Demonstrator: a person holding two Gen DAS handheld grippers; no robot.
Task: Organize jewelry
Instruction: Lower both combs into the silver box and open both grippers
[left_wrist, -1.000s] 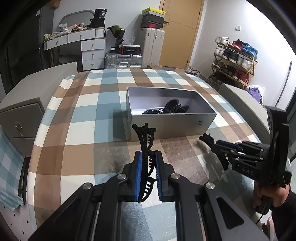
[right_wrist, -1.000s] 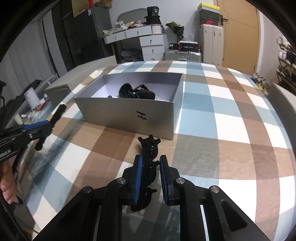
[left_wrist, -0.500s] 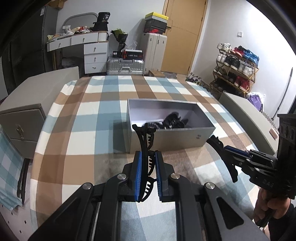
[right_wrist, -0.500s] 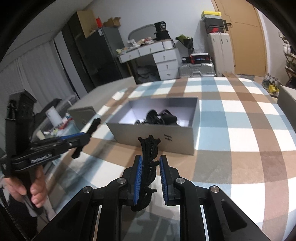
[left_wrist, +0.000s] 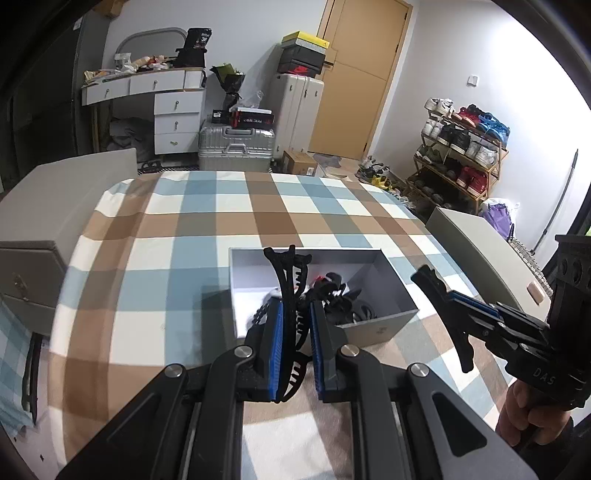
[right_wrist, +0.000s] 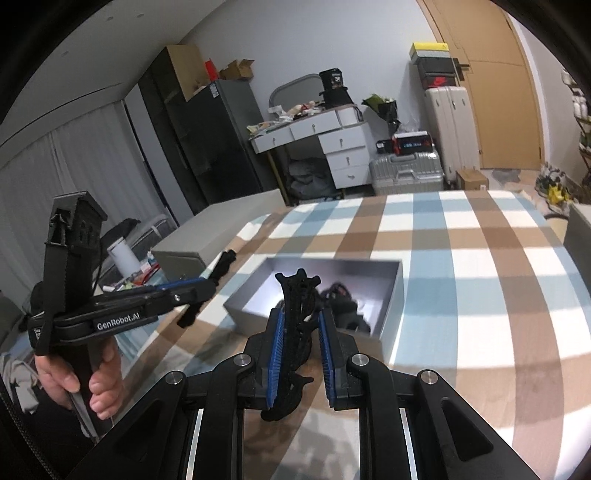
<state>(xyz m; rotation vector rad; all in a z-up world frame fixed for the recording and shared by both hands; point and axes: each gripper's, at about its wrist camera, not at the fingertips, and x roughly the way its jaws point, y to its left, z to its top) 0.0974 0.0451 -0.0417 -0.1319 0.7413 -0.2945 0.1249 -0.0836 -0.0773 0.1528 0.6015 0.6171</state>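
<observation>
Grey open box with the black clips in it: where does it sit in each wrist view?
Left wrist: grey box sits centre-right, partly behind the left gripper and its black hair clip.
Right wrist: box sits centre, behind the right gripper.
Shared landmark: silver suitcase by the white drawers.

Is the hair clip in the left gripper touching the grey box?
Apart. In the right wrist view the left gripper holds its hair clip in the air beside the grey box, with tablecloth showing between them.

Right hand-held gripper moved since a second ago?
Yes. The right hand-held gripper rose and tilted up: the grey box sits lower in its view, farther off.
</observation>
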